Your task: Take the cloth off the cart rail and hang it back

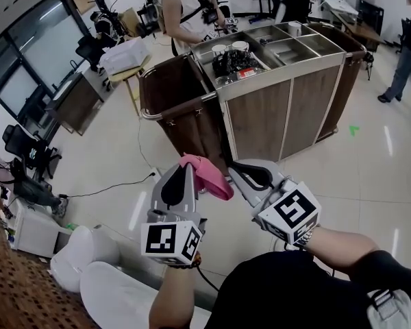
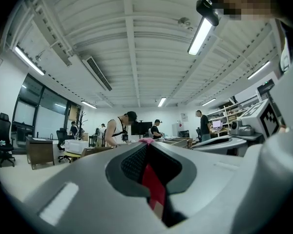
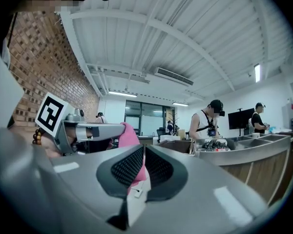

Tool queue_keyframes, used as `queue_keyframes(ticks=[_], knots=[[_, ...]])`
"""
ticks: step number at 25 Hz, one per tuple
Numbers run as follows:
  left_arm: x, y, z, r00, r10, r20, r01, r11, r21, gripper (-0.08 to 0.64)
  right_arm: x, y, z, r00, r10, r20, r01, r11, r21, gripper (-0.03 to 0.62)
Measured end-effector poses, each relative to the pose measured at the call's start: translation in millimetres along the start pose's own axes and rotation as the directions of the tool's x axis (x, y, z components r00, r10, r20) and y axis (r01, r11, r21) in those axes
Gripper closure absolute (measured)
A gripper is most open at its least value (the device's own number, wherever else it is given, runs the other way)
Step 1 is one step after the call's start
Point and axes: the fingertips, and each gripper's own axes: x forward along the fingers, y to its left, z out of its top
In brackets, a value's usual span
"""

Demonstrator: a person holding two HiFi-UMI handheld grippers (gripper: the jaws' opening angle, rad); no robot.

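Two grippers, one pink cloth, held in the air short of the cart.

Both the left gripper (image 1: 188, 168) and the right gripper (image 1: 234, 171) have their jaws closed on the cloth (image 1: 209, 175). Each pinches one end, so it bunches in a hump between them, well apart from the cart (image 1: 288, 112) and its rail (image 1: 185, 105). We judge that the cloth is already off the rail and that hanging it back is the step in hand. To do it well, we should spread our hands until the cloth pulls flat and carry it above the rail at the cart's left end in the head view. Then we lower it square to the rail so about half falls on each side. We should loosen the jaws only once the rail bears the weight, since freeing one end early could let the cloth slide off.
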Motion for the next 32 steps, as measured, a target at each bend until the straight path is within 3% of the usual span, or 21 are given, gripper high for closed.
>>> queue_keyframes(ticks=[3,7,11,14,18,20,22,25,29,32], knots=[[6.3,-4.7,-1.6,1.0,-0.009,-0.006,0.009,1.0,0.003,0.548,-3.3,-4.1,3.8,1.0,-0.019,-0.025,0.02,0.999,0.042,0.58],[1.9,-12.6,1.7,1.0,-0.007,-0.002,0.007,1.0,0.002,0.548,-9.8,-5.9,9.8,1.0,-0.018,0.024,0.019,1.0,-0.023,0.58],[5.3,-11.5,0.4,1.0,0.0,-0.002,0.0,1.0,0.004,0.548,-9.6,-3.6,7.0,1.0,-0.01,-0.026,0.011,0.999,0.048,0.58],[12.9,-9.0,-3.7,1.0,-0.002,-0.004,0.002,1.0,-0.005,0.548,-3.0,-16.3,2.9,1.0,-0.006,0.005,0.006,1.0,-0.017,0.58],[19.4,-10.6,-8.3,1.0,-0.009,-0.007,0.009,1.0,-0.011,0.546,-4.1,-16.1,1.4,1.0,0.005,-0.012,-0.005,0.999,0.04,0.58],[17.3,-15.9,-9.0,1.0,-0.014,-0.006,0.014,1.0,-0.011,0.546,-9.0,-17.4,3.2,1.0,-0.006,0.003,0.006,1.0,0.01,0.58],[16.3,-22.9,-11.4,1.0,-0.024,-0.006,0.024,1.0,-0.013,0.546,-16.2,-17.5,0.6,1.0,-0.012,0.004,0.012,1.0,0.003,0.58],[27.6,-28.0,-13.6,0.999,-0.048,-0.013,0.048,0.999,-0.018,0.546,-20.1,-24.3,0.1,0.999,-0.042,-0.029,0.043,0.997,0.062,0.58],[47.5,-41.2,-13.1,0.996,-0.087,-0.021,0.086,0.996,-0.021,0.546,-25.8,-48.1,6.6,0.998,-0.066,0.021,0.066,0.997,-0.025,0.58],[65.2,-58.9,-17.7,0.992,-0.12,-0.026,0.119,0.993,-0.028,0.546,-41.2,-61.7,5.1,0.995,-0.096,-0.009,0.096,0.994,0.05,0.58]])
